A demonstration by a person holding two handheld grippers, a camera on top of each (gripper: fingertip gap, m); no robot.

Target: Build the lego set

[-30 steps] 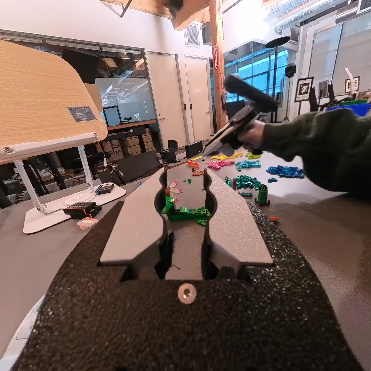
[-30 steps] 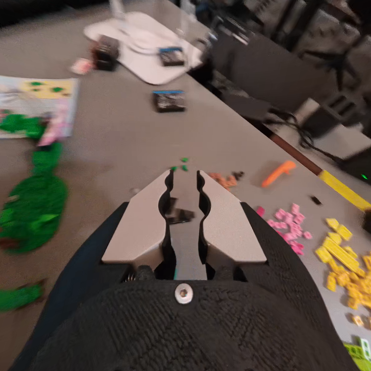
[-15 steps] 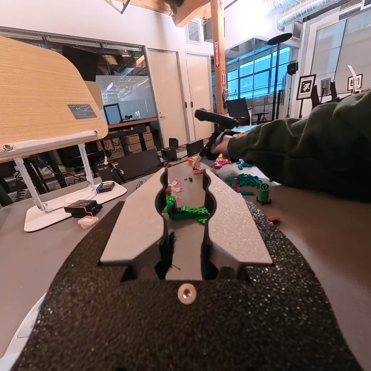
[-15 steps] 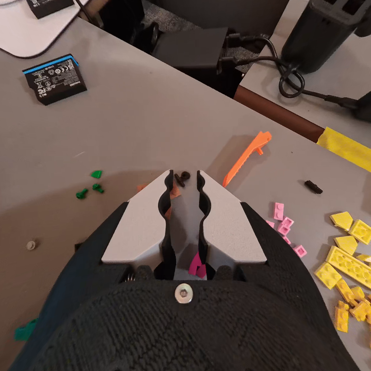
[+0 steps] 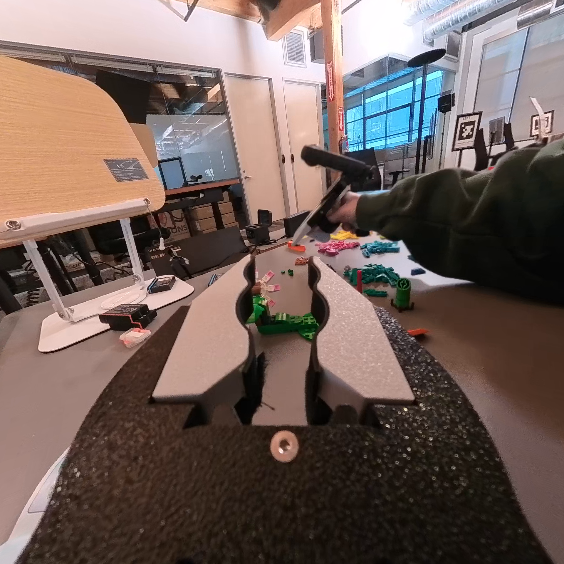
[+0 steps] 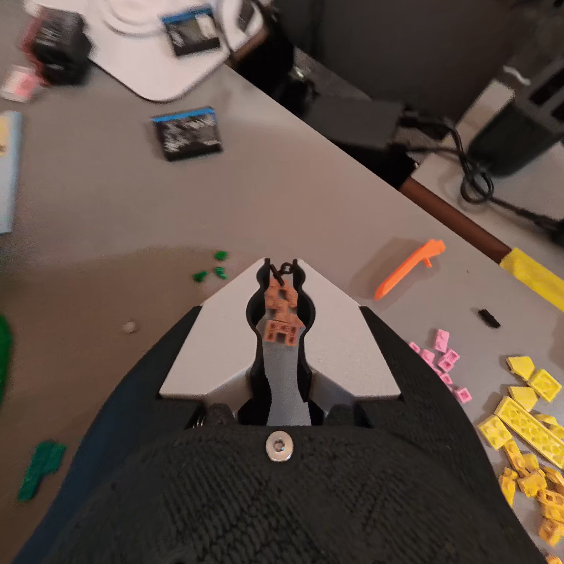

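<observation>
- The grey table (image 5: pixel 76 381) runs under both tools, well beyond the jaws on every side.
- The wooden stand (image 5: pixel 61 146) on a white base rises far to the left of the left jaws.
- The left gripper (image 5: pixel 282 265) rests low over the table, its jaws released with a wide gap and nothing between them.
- The right gripper (image 6: pixel 281 262) tilts down at the table, jaws drawn nearly together at the tips. A small black piece (image 6: pixel 282 270) sits right between those tips, but whether it is pinched or just lying on the table below, I cannot tell.
- The green lego build (image 5: pixel 287 325) lies on the table seen through the left jaws' gap, toward their right finger.
- The yellow bricks (image 6: pixel 531 427) lie in a heap well to the right of the right jaws.
- The orange brick separator (image 6: pixel 409 270) lies just right of and beyond the right tips.
- The brown bricks (image 6: pixel 280 314) show in the gap behind the right tips, on the table.
- The pink tiles (image 6: pixel 442 363) lie to the right of the right jaws, nearer than the yellow heap.
</observation>
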